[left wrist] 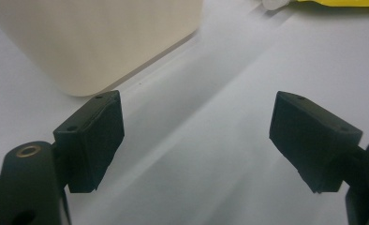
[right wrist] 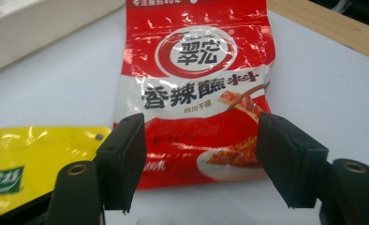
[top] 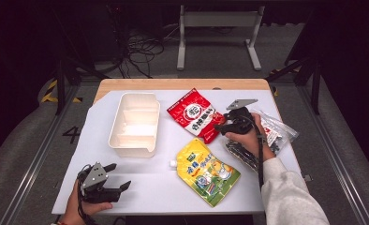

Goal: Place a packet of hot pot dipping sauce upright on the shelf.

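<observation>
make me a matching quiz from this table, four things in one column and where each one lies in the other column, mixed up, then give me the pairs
Things:
1. white tray
2. red packet
3. yellow pouch
4. clear bag

Places, as the high view shows them:
A. at the table's right edge, partly under the person's right hand
B. left of the red packet, towards the far side
C. nearest the front edge, just right of the middle
D. right in front of the open right tongs

Pairs: 1-B, 2-D, 3-C, 4-A
</observation>
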`<control>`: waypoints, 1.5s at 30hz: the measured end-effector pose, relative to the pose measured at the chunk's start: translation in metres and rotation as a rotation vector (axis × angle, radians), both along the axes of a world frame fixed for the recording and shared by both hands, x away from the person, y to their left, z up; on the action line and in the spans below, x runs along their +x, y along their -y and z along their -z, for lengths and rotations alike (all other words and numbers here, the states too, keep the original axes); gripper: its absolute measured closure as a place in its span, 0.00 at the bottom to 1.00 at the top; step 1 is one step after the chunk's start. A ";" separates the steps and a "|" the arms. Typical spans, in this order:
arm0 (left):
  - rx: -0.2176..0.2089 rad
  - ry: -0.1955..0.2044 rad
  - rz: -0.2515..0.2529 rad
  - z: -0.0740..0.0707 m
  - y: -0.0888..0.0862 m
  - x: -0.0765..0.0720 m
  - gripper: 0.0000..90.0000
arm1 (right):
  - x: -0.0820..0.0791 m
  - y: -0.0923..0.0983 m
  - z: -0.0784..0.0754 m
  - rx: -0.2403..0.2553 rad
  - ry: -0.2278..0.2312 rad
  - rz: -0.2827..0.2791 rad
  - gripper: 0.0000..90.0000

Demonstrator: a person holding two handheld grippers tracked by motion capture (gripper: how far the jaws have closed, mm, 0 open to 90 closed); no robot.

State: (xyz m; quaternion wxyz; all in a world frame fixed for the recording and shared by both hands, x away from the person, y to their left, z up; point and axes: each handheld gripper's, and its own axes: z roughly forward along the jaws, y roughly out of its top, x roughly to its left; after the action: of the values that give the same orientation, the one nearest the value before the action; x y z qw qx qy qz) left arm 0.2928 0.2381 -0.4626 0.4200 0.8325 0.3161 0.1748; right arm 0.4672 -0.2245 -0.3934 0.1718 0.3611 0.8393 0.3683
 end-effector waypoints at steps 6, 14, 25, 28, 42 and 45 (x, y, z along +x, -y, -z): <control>-0.009 -0.002 0.016 0.000 0.002 0.000 0.21 | 0.031 -0.009 0.008 -0.039 -0.009 0.050 0.36; -0.014 -0.013 0.044 0.001 0.004 -0.001 0.21 | 0.061 -0.014 0.018 -0.050 -0.113 0.100 0.29; -0.010 -0.030 0.065 0.002 0.008 -0.004 0.21 | 0.083 -0.018 0.045 -0.031 -0.240 0.067 0.23; 0.002 -0.032 0.073 0.003 0.009 -0.003 0.21 | 0.085 -0.022 0.043 -0.054 -0.260 0.056 0.28; 0.025 -0.040 0.103 0.005 0.013 -0.004 0.22 | 0.084 -0.017 0.036 -0.003 -0.305 0.014 0.74; 0.022 -0.044 0.102 0.005 0.013 -0.004 0.22 | 0.083 -0.018 0.034 -0.018 -0.293 0.007 0.78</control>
State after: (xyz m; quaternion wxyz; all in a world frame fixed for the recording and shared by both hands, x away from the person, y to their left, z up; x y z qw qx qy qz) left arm 0.2886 0.2252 -0.4672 0.4123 0.8557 0.2804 0.1383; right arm 0.5499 -0.2067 -0.4275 0.0518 0.4126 0.8573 0.3035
